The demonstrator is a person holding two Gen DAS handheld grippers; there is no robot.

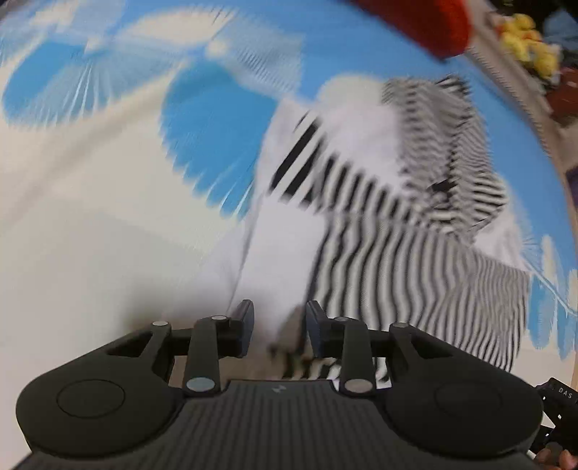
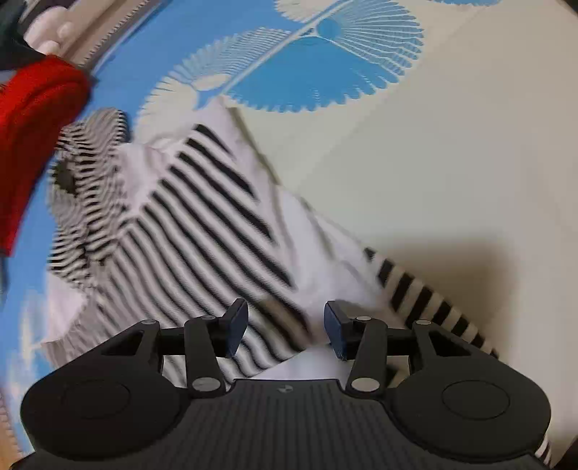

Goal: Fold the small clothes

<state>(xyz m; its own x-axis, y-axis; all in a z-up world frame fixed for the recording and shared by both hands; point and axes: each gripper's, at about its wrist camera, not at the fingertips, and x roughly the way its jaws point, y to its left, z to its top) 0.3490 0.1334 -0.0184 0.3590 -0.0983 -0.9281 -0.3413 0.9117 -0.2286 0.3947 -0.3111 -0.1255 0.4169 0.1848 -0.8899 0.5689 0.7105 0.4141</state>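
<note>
A small black-and-white striped garment with white panels (image 1: 379, 224) lies crumpled on a blue and cream patterned sheet (image 1: 108, 217); the left wrist view is blurred. My left gripper (image 1: 280, 325) is open, its jaws apart just above the garment's near white edge. In the right wrist view the same garment (image 2: 202, 231) spreads under my right gripper (image 2: 285, 325), which is open with its jaws apart over the striped cloth and a white fold. Neither gripper holds cloth.
A red cloth (image 1: 426, 25) lies at the far side of the sheet, also seen at the left of the right wrist view (image 2: 32, 126). Yellow items (image 1: 527, 43) sit beyond the sheet's edge. The cream part of the sheet (image 2: 451, 162) stretches right.
</note>
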